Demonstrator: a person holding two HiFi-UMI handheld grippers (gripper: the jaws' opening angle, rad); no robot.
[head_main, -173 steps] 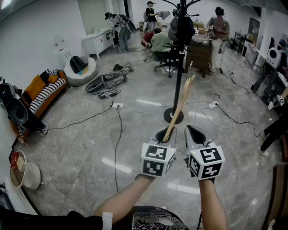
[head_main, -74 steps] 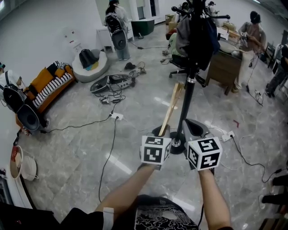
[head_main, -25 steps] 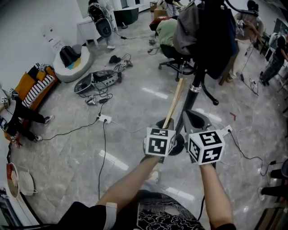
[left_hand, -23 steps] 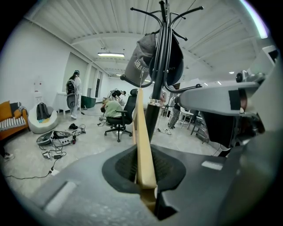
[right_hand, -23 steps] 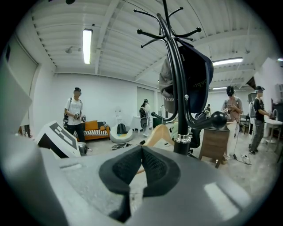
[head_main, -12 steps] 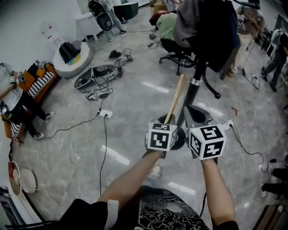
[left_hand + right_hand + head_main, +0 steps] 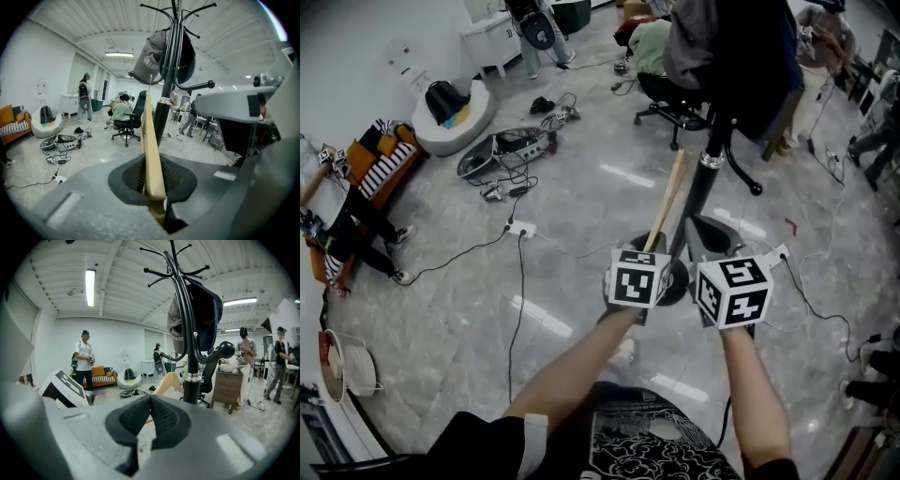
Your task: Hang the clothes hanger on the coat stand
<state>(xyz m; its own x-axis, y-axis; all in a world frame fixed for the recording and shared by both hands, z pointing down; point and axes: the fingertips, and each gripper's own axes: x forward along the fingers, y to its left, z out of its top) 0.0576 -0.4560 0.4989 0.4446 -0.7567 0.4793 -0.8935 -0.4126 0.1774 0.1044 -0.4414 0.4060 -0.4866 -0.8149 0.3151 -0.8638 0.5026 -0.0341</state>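
Note:
My left gripper (image 7: 644, 247) is shut on the lower end of a pale wooden clothes hanger (image 7: 667, 201), which stands up and leans toward the black coat stand (image 7: 709, 174). In the left gripper view the hanger (image 7: 149, 140) rises edge-on from between the pads, its wire hook close to the stand's pole (image 7: 169, 84). A grey cap (image 7: 151, 59) and dark clothes (image 7: 741, 52) hang on the stand. My right gripper (image 7: 709, 240) is beside the left one, shut and holding nothing (image 7: 150, 398), just in front of the pole (image 7: 190, 338).
The stand's round base (image 7: 677, 281) rests on the grey marble floor, with cables and a power strip (image 7: 521, 229) around it. An office chair (image 7: 680, 103), a white beanbag (image 7: 455, 117), an orange sofa (image 7: 375, 164) and several people stand farther off.
The view has drifted slightly closer to the stand. Both grippers and the hanger hold almost the same pose. A person at the left edge has shifted.

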